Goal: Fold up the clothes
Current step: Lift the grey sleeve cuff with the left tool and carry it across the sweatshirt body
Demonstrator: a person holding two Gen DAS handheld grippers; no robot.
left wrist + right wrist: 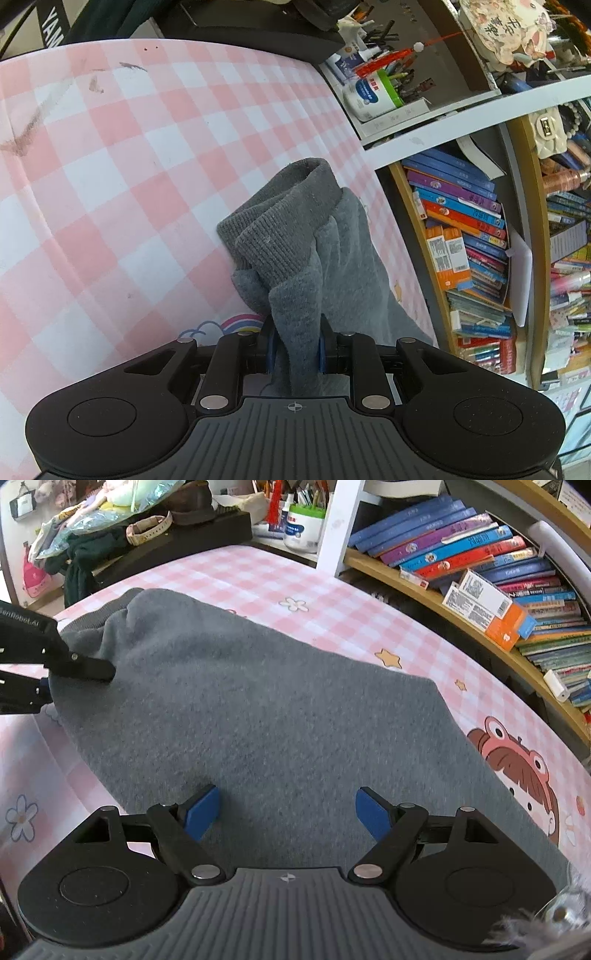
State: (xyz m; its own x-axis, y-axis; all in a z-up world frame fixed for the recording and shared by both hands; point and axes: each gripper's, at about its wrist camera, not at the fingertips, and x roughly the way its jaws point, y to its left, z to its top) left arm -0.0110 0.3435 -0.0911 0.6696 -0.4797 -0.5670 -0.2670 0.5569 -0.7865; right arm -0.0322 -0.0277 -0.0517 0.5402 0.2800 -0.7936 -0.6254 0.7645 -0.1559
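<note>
A grey fleece garment (280, 716) with a ribbed waistband (280, 225) lies across the pink checked tablecloth (129, 177). My left gripper (295, 350) is shut on a bunched fold of the garment (325, 266) near the waistband, with cloth pinched between its blue pads. In the right wrist view that same left gripper (48, 686) shows at the left edge, gripping the garment's corner. My right gripper (288, 812) hovers over the flat middle of the garment, its blue pads (203, 812) wide apart with nothing between them.
A wooden bookshelf (480, 568) packed with books runs along the table's right side. A black box (177, 539) with clutter, a dark green cloth (85, 557) and a pen jar (303, 520) stand at the far edge. Cartoon prints (517, 760) mark the tablecloth.
</note>
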